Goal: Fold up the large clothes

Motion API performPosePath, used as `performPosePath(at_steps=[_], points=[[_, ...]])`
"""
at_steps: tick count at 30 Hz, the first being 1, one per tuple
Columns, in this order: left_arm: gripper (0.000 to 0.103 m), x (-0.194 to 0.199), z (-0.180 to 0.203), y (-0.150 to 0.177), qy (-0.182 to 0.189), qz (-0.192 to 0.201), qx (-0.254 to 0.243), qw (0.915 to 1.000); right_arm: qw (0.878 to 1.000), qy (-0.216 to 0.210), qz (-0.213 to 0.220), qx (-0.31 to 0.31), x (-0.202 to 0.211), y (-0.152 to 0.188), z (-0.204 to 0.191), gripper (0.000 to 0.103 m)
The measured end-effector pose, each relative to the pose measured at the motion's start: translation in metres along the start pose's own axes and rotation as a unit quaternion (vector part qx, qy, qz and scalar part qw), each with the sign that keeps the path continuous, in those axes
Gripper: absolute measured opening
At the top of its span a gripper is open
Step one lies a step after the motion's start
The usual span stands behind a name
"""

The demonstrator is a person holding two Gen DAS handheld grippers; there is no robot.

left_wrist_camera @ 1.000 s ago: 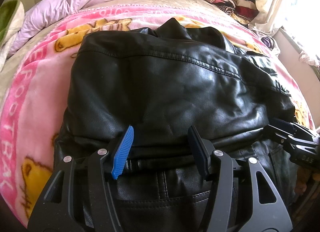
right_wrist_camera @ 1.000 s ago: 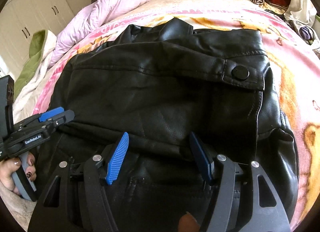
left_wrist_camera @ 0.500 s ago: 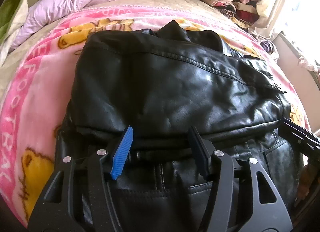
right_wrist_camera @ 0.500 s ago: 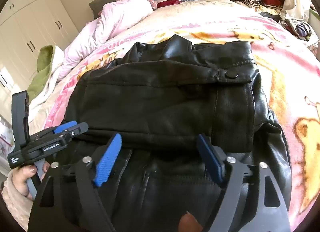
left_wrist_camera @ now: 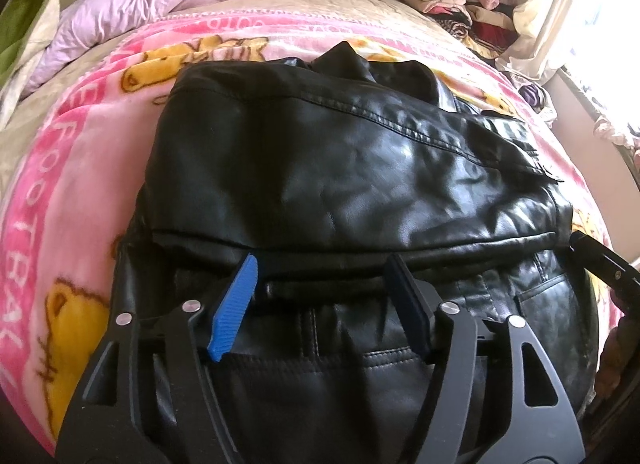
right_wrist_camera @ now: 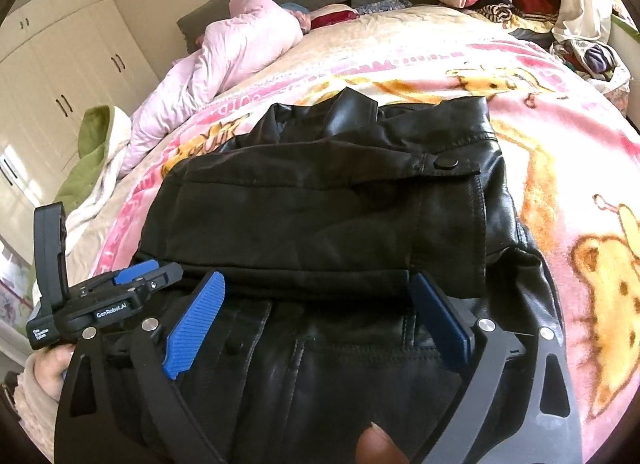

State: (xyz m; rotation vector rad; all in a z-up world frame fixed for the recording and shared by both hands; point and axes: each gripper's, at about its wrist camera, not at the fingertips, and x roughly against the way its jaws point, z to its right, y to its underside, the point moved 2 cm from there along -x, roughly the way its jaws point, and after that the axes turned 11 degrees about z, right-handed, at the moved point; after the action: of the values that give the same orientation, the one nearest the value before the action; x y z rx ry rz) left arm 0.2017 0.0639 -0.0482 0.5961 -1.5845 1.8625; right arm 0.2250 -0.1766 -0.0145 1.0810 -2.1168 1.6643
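**Letting go of the folded jacket**

The jacket (left_wrist_camera: 340, 167) lies on the bed's pink blanket (left_wrist_camera: 80, 191), filling the middle of both frames, its long axis running left to right across my view. The folded-over flap's near edge sits just beyond both sets of jaws.

My left gripper (left_wrist_camera: 324, 300) is at bottom centre, jaws opening, about half wide; the fold edge lies between the pads (left_wrist_camera: 234, 308), which no longer seem to pinch it. My right gripper (right_wrist_camera: 320, 320) is opening too, nearly at full spread, with leather under the gap but nothing gripped.

Both sit equally near that edge, left towards the left end. I judge the next fold must turn one end across that long axis.
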Motion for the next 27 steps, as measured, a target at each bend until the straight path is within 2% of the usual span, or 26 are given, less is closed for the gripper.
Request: performPosePath(at_steps=[13, 20, 27], points=[[0.077, 0.017, -0.002, 0.001, -0.010, 0.005, 0.012, 0.9999, 1.000, -0.004, 0.012, 0.001, 0.017, -0.002, -0.005, 0.095], [0.093, 0.032, -0.003, -0.004, -0.017, 0.018, 0.012, 0.9996, 1.000, -0.007, 0.017, 0.005, 0.024, -0.003, -0.012, 0.095], [0.093, 0.042, -0.003, -0.004, -0.021, 0.026, 0.010, 0.9994, 1.000, -0.009, 0.025, 0.010, 0.032, -0.006, -0.020, 0.095]])
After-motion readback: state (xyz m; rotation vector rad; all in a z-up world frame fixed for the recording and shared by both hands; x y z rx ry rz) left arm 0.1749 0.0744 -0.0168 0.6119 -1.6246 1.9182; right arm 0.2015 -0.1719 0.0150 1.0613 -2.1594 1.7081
